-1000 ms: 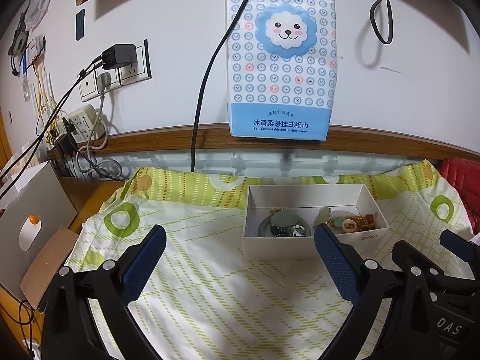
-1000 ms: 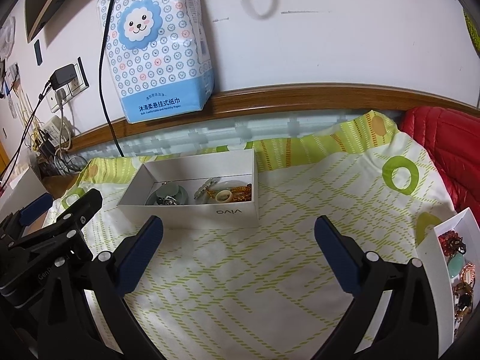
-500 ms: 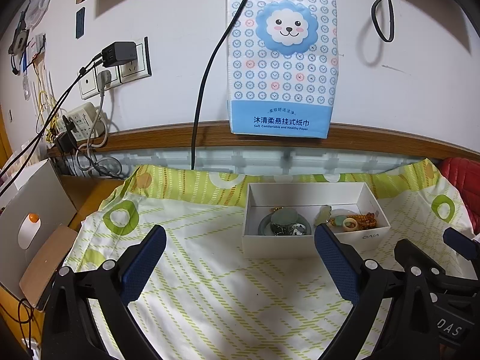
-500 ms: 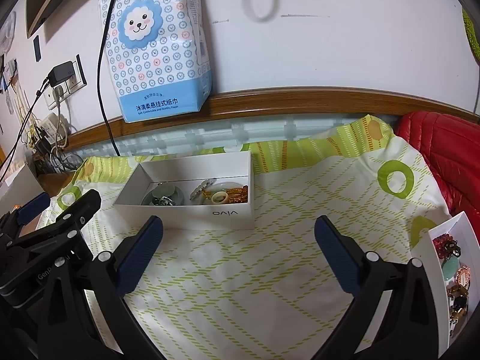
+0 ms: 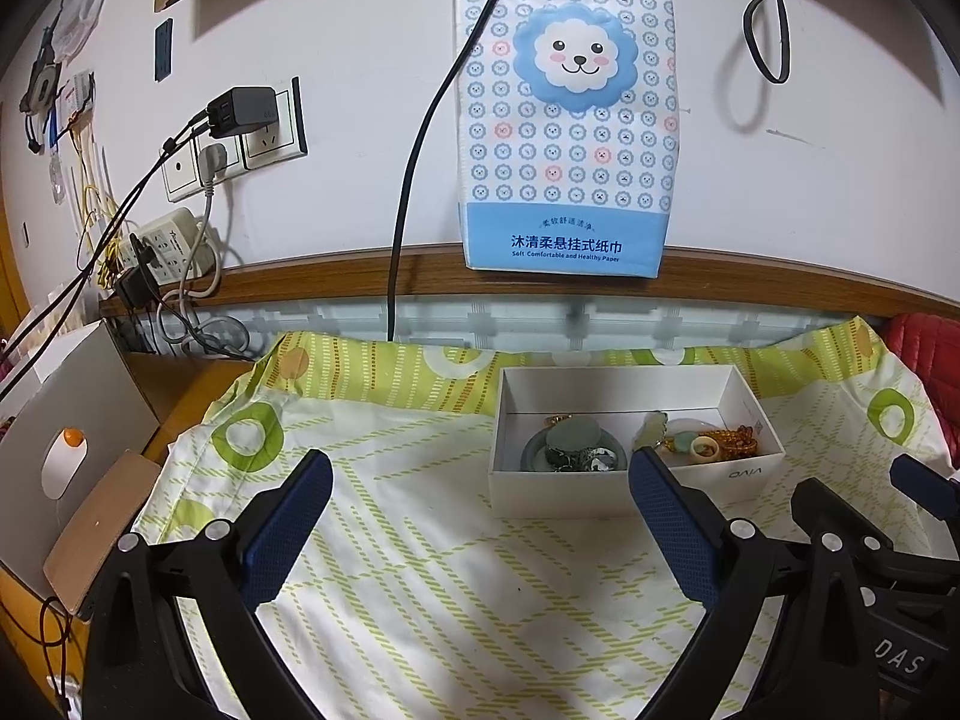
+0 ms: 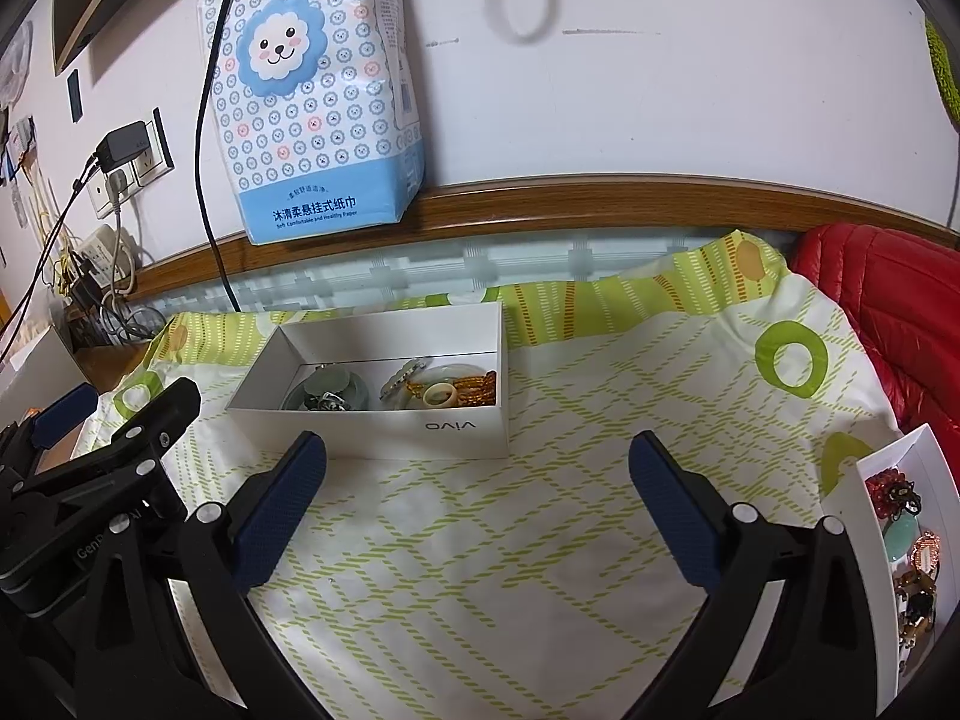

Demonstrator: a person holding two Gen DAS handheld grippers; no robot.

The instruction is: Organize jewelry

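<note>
While both our tongs hang wide and empty over the cloth, the jewelry sits split between two white boxes.

From our right gripper [image 6: 477, 501] the long white box [image 6: 390, 438] lies ahead and a touch left, its long axis running across us, a pale ring [image 6: 441, 397] and amber beads [image 6: 477, 384] at its right end, a green bangle [image 6: 327, 390] at its left. We reckon the next pick comes from the second tray [image 6: 849, 495], low at our far right, much nearer this hand than the other. Our left gripper [image 5: 480, 516] sees the long box ahead and right, its right finger [image 5: 672, 522] masking part of the front wall. That tray is cut off by the frame edge, its pieces a tangle of red, green and gold we can't sort; the left view misses it altogether.
</note>
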